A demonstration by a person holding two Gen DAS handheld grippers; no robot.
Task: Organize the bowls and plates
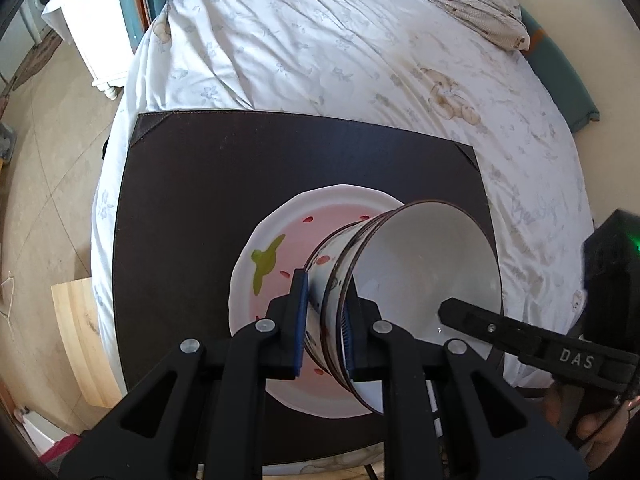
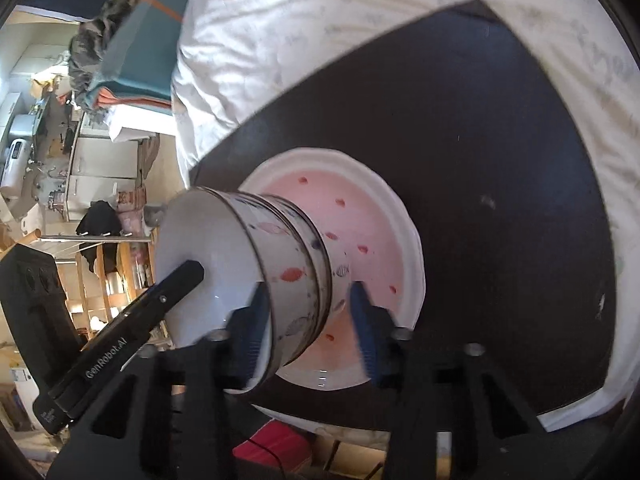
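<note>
Left tool (image 1: pixel 324 320) pinched tight on bowl (image 1: pixel 420 276) wall, right tool (image 2: pixel 308 320) loosely astride same wall, over plate (image 1: pixel 256 236).

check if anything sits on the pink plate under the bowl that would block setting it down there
Nothing visible does. The bowl is held tilted in the left gripper over the pink plate, whose visible surface carries only its painted pattern. The part behind the bowl is hidden.
</note>
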